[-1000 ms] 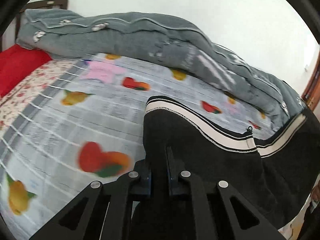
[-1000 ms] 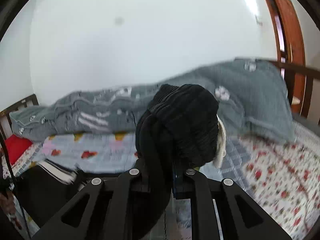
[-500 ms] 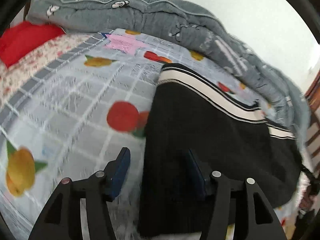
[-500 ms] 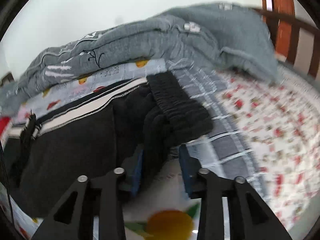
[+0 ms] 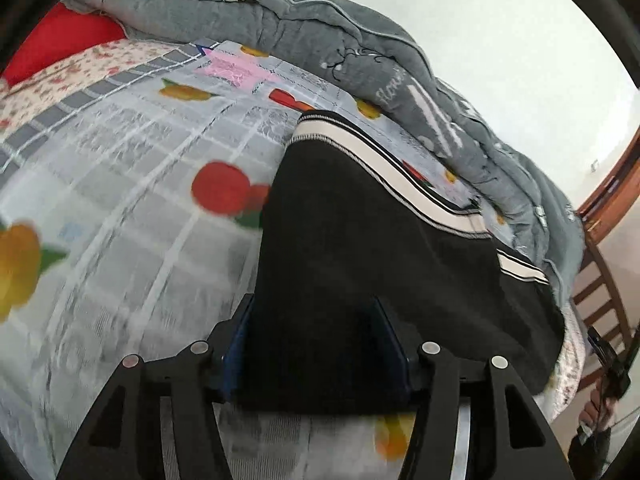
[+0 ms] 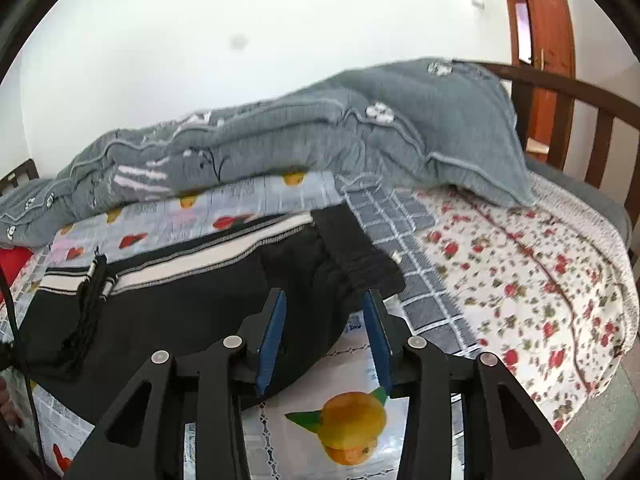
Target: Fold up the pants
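Black pants (image 5: 360, 220) with a white side stripe (image 5: 384, 164) lie spread on the fruit-print bed sheet (image 5: 120, 160). My left gripper (image 5: 313, 302) is open low over their near edge; black cloth lies between its blue pads and neither pad presses on it. In the right wrist view the pants (image 6: 180, 300) stretch off to the left, and their gathered elastic waistband (image 6: 356, 256) lies bunched between the fingers of my right gripper (image 6: 324, 294). That gripper's jaws are opening, with clear gaps between the pads and the cloth.
A rumpled grey quilt (image 5: 320, 28) runs along the far side of the bed, next to the wall. A red pillow (image 5: 60, 40) lies at the far left. Floral sheet (image 6: 520, 260), a wooden bed rail (image 6: 580, 112) and a wooden door (image 6: 544, 20) are on the right.
Both grippers were shut on the pants and have opened. The lifted waistband came down onto the bed, and both grippers sank toward the sheet.
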Demonstrator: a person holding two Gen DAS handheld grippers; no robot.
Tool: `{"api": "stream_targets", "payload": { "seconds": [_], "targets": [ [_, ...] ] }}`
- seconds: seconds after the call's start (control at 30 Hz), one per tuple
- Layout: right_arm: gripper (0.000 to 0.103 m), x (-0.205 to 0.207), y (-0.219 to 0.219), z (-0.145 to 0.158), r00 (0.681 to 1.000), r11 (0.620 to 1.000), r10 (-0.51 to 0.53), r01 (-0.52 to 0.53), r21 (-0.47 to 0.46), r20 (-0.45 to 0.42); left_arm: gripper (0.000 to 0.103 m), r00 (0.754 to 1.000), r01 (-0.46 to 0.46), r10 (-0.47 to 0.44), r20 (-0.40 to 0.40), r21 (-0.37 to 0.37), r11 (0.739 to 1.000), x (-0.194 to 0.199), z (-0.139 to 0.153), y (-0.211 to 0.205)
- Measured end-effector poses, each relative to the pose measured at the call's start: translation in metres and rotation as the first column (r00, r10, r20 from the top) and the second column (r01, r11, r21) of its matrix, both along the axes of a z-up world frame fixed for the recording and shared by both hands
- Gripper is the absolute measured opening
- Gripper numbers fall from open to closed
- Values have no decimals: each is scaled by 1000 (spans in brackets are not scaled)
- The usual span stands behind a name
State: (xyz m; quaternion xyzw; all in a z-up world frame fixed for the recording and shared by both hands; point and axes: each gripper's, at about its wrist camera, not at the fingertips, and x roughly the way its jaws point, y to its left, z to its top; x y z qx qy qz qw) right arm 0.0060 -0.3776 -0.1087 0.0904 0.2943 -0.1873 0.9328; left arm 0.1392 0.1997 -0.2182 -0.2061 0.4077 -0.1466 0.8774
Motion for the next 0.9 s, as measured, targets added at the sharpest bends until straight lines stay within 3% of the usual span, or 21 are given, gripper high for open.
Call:
{"api": "stream_targets", "payload": {
  "seconds": [0.17,0.5,0.7,0.87,0.9],
  "targets": [
    [42,-4,5,5,1000,999,-4,3,41,29,55,1000,4,-3,23,-27,1000,-25,-3,3],
    [43,-8,38,14,995,995,89,-90,41,38,56,997,-71,71,-7,-148,986,4,-9,2],
    [43,-12,37,-1,995,993,103,-104,54,8,55,999,-50,49,-12,-177,983,-32,-8,-1],
    [42,-16,29,-15,994,991,107,-106,82,-9,53,992,-125,120,-38,-219,968,-24,-9,-3],
    [42,-18,28,-18,994,990,110,-109,87,-10,47,988,-151,141,-59,-237,960,-20,-9,-2]
  ]
}}
